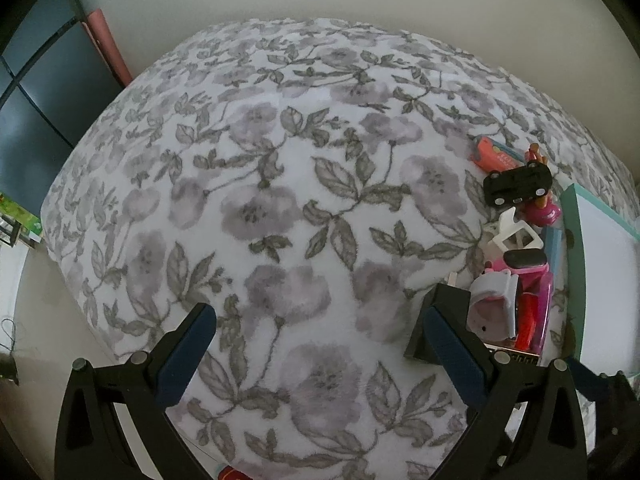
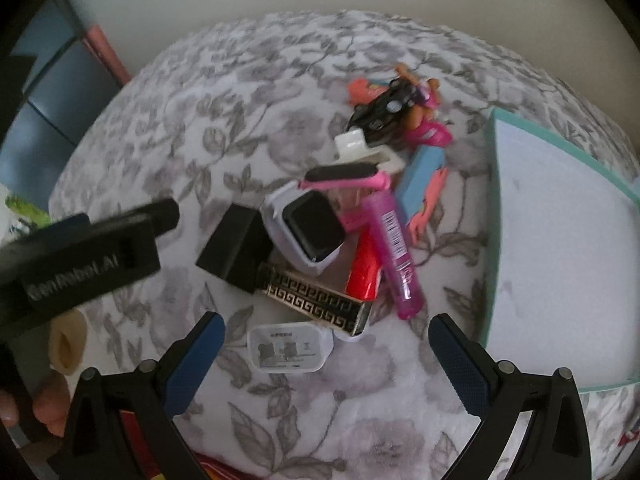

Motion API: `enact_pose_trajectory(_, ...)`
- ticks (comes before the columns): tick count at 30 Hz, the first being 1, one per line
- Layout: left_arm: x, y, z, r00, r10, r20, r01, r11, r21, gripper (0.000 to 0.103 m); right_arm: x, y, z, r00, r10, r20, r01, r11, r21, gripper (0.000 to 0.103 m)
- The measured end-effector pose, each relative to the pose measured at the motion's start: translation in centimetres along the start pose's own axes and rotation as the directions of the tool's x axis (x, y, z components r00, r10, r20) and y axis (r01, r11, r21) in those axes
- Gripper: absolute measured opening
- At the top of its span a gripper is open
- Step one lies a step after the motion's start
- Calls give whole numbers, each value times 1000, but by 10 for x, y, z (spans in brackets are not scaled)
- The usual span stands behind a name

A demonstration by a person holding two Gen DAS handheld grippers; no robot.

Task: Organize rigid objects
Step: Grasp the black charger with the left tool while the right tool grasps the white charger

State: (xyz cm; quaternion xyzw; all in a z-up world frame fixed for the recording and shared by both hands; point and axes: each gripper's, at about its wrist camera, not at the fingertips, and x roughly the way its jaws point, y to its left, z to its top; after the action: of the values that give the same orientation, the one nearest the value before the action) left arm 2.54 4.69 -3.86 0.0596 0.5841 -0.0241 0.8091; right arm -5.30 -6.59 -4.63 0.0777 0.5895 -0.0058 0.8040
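Note:
A pile of small rigid items lies on the floral blanket [image 2: 280,80]. In the right wrist view it holds a white charger [image 2: 290,348], a gold-and-black patterned box [image 2: 316,300], a black block [image 2: 236,248], a white smartwatch [image 2: 308,232], a pink tube [image 2: 394,248], a red piece [image 2: 362,268], a black toy car [image 2: 384,112] and a pink doll [image 2: 426,128]. My right gripper [image 2: 328,360] hangs open just above the charger, touching nothing. My left gripper [image 1: 320,344] is open over bare blanket, left of the black block [image 1: 436,320] and smartwatch [image 1: 492,308].
A teal-rimmed box with a pale bottom [image 2: 490,240] stands right of the pile, its rim also showing in the left wrist view [image 1: 576,240]. The left gripper's black housing [image 2: 80,256] and a hand [image 2: 44,408] fill the right view's left side. Dark cabinet [image 1: 40,120] beyond the blanket's left edge.

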Motion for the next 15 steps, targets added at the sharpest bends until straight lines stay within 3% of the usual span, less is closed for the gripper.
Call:
enact_pose_trajectory(3, -2, -2, 2, 999, 28, -18, -27, 999, 32, 103, 11, -2, 0, 1000, -3, -30, 4, 1000, 15, 103)
enact_pose_trajectory(7, 0, -10, 1, 1000, -7, -19, 8, 998, 68, 103, 21, -1, -3, 998, 9, -61, -8, 1000, 19, 101)
enact_pose_trajectory(11, 5, -18, -1, 998, -63, -4, 63, 994, 87, 103, 30, 1, -2, 998, 5, -70, -4, 1000, 22, 87)
enact_pose_trajectory(15, 11, -26, -3, 994, -110, -10, 110, 989, 95, 103, 33, -1, 1, 998, 24, -50, -22, 999, 45, 81)
